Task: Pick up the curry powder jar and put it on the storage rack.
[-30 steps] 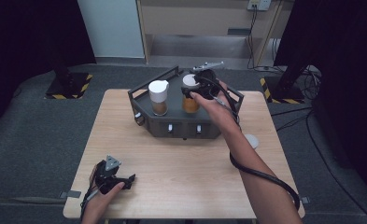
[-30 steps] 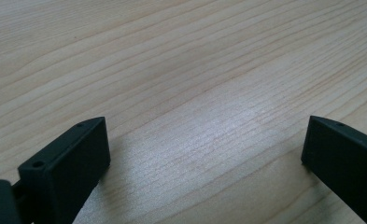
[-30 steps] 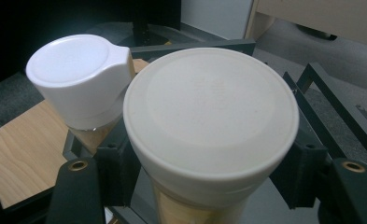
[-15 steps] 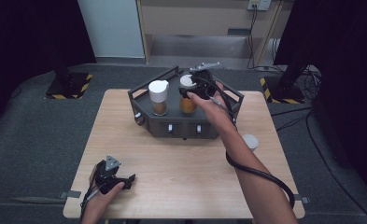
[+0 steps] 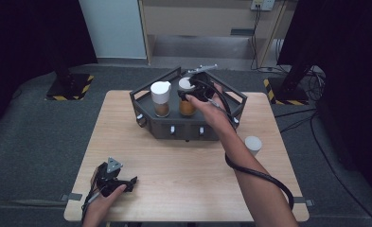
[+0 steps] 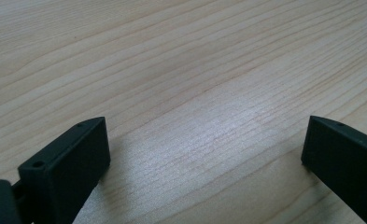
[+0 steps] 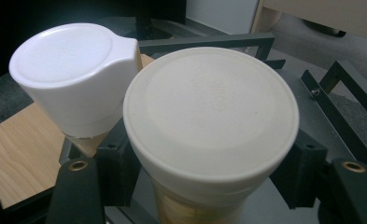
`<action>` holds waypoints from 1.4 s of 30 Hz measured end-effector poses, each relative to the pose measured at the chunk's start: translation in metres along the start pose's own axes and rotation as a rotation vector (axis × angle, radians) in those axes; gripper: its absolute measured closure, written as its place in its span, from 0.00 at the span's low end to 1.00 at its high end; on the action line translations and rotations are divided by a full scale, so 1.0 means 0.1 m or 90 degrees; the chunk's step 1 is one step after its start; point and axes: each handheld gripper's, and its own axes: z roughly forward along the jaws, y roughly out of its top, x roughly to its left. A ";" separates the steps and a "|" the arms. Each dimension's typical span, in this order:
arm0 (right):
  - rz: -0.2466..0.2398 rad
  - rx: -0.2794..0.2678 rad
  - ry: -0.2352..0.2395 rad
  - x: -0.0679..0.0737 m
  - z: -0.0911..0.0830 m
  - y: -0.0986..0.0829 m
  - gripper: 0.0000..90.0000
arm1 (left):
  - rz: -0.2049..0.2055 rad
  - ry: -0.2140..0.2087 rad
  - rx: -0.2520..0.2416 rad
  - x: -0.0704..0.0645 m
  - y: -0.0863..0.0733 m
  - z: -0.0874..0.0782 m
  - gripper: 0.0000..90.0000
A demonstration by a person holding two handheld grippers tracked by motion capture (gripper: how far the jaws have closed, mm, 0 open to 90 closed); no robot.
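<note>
- Jar with off-white round lid [image 7: 211, 114], amber contents below the lid, stands upright in the dark rack [image 5: 188, 128] at the far side of the table [image 5: 183, 175]; in the high view it is the right one of two jars [image 5: 187, 97].
- Right gripper [image 5: 196, 91] is at that jar's top; in the right gripper view the two black jaws sit on either side of the jar just under the lid rim, close against it, apparently clamped on it.
- Second jar with white lid [image 7: 74, 70], just beside on the left, the two lids nearly touching in the right gripper view; it looks tilted there, upright in the high view [image 5: 161, 98].
- Rack: dark, angular frame, knobs on its front face, rails behind the jars.
- Loose white cap [image 5: 253, 144] on the table to the right of the rack, apart from it.
- Left gripper [image 5: 111, 178] rests low at the near left corner of the table, well apart from the rack; jaws wide, bare wood between them [image 6: 204, 154], holding nothing.
</note>
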 end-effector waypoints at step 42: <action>0.023 0.006 0.001 -0.06 0.06 -0.09 0.37 | 0.000 0.000 0.001 0.00 0.00 0.00 0.00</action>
